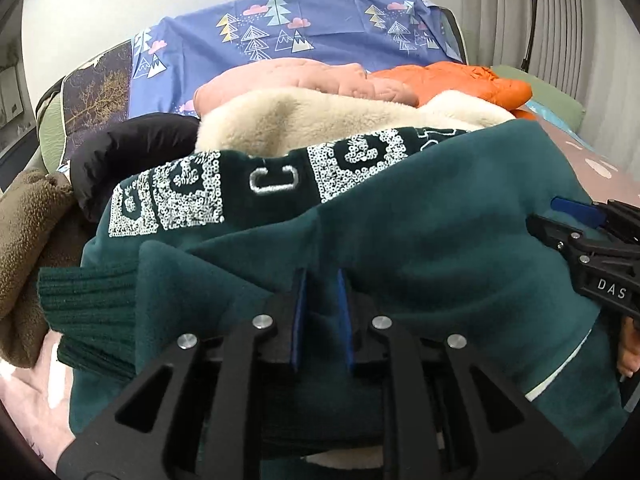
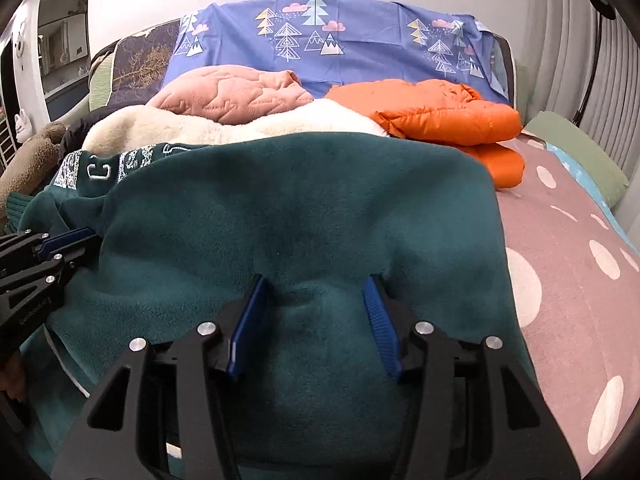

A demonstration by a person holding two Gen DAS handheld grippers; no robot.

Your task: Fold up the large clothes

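A dark green fleece sweatshirt with white sequin lettering and a ribbed cuff lies bunched on the bed; it also fills the right wrist view. My left gripper has its jaws narrowly apart with a fold of the green fleece between them. My right gripper is open, its blue pads pressing into the fleece on either side of a raised bulge. Each gripper shows at the edge of the other's view: the right gripper and the left gripper.
Behind the sweatshirt lie a cream fleece garment, a pink quilted jacket, an orange puffer jacket, a black garment and a brown fleece. A blue tree-print sheet covers the headboard. The pink dotted bedsheet lies to the right.
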